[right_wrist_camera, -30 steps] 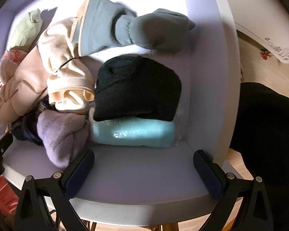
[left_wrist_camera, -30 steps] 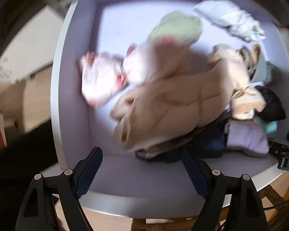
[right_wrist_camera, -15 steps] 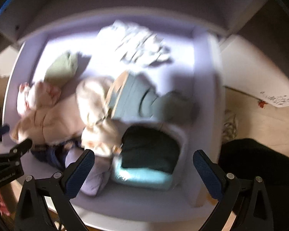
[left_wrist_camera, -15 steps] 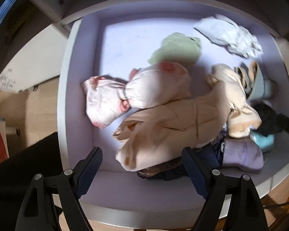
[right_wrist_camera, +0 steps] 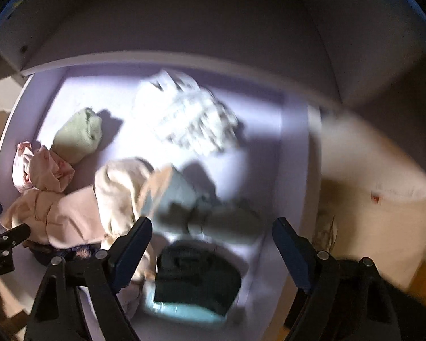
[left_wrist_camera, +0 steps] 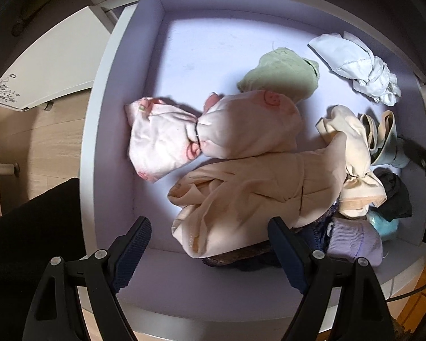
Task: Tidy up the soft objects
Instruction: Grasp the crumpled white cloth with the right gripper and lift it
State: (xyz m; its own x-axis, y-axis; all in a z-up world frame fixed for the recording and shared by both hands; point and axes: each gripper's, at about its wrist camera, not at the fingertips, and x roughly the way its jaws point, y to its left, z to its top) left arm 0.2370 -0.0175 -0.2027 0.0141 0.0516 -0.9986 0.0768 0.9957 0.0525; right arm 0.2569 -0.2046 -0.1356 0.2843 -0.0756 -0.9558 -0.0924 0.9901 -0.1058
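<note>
Left gripper (left_wrist_camera: pixel 207 248) fingers spread wide, empty, hung above the near end of a long peach fabric bundle (left_wrist_camera: pixel 252 193) in the white drawer (left_wrist_camera: pixel 108 91). Right gripper (right_wrist_camera: pixel 211 248) fingers just narrowed, still apart, nothing between. Best lowered straight, pinching mid-bundle. Soft, creased, knotted, lying centre-near.

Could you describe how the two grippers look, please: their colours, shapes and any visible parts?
Both the left gripper and right gripper look alike: black plastic arms with small silver rivets, ending in dark blue ribbed pads. In the right view, another black piece with rivets shows at the left edge. No sleeve or hand is visible.
</note>
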